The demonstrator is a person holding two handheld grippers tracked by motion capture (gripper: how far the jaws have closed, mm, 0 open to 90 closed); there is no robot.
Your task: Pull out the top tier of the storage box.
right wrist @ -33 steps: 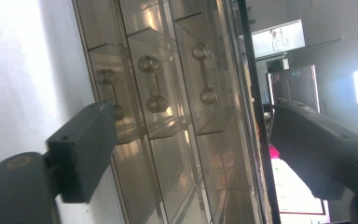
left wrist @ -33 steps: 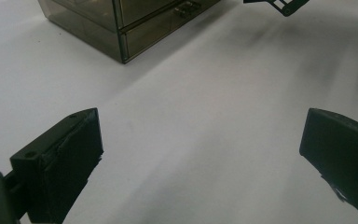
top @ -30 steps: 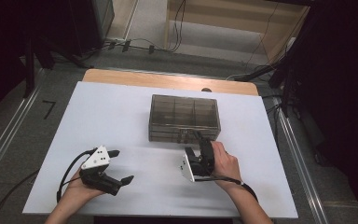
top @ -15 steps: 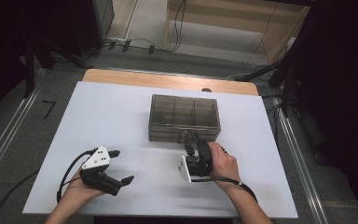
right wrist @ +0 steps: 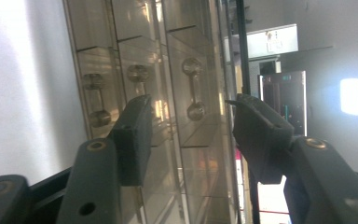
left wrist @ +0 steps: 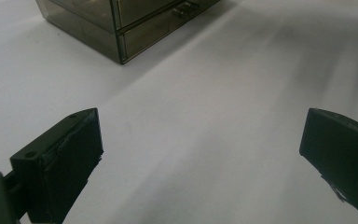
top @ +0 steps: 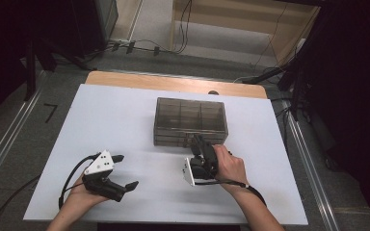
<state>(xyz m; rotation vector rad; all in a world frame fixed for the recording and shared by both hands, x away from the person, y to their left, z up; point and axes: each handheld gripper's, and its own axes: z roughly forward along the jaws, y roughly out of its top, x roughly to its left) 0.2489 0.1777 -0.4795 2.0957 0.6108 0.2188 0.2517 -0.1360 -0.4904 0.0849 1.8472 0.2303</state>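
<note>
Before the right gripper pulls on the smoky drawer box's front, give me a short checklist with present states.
1. Right gripper at the drawer box front: ok.
2. Drawer handle between its fingers: ok; the jaws have just been closing.
3. Pads pressing on the handle: cannot tell, a gap still shows.
4. Drawers shut: ok.
5. Left gripper open, off the box, resting on the table: ok.

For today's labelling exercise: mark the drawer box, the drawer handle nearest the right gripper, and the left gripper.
drawer box (top: 190, 113), high view, on its smoky lid.
drawer handle (right wrist: 193, 88), right gripper view, on the bar between its two knobs.
left gripper (top: 125, 171), high view, midway between its open jaw tips.
</note>
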